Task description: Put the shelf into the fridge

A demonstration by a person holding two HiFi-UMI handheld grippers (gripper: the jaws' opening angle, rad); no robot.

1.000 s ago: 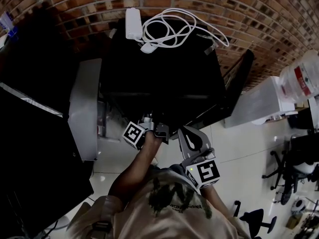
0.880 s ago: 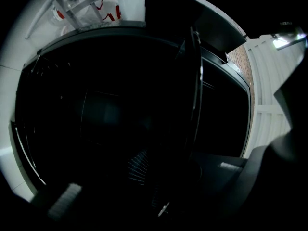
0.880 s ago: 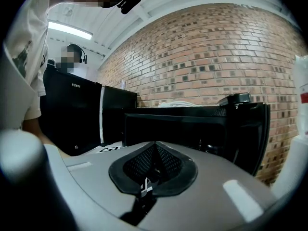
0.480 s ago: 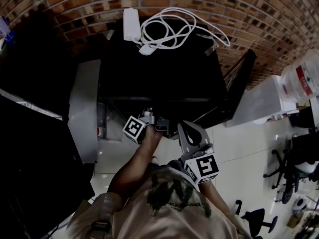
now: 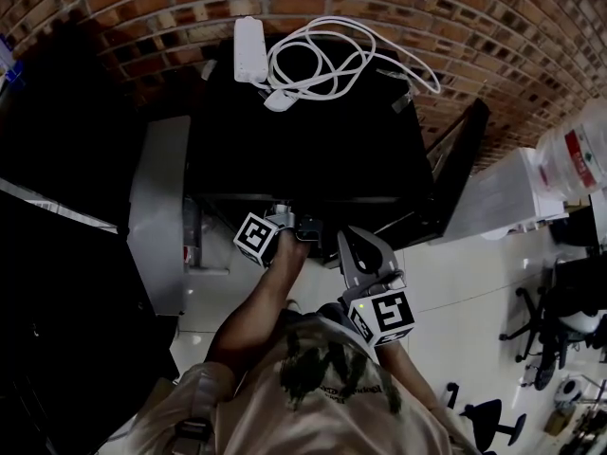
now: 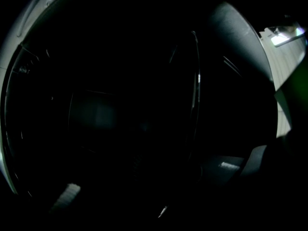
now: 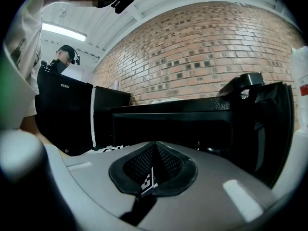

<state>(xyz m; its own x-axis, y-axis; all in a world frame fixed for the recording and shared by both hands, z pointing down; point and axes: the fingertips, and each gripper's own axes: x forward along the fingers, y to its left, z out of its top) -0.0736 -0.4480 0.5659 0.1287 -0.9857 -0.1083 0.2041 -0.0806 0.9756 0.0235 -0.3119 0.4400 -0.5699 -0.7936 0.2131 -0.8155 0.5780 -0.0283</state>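
A person's left gripper (image 5: 300,226) reaches into the open front of the black fridge (image 5: 303,140), its jaws and the shelf lost in darkness, while the right gripper (image 7: 154,147) waits outside, jaws closed and empty; the shelf probably needs levelling before being pushed home.

A white power strip (image 5: 249,48) lay beside its coiled white cable (image 5: 318,62); a brick wall (image 5: 493,36) rose behind, with a water jug (image 5: 572,154) standing at the right.

The black fridge (image 5: 313,131) stands open against the brick wall (image 5: 474,27); shelf lost in darkness.
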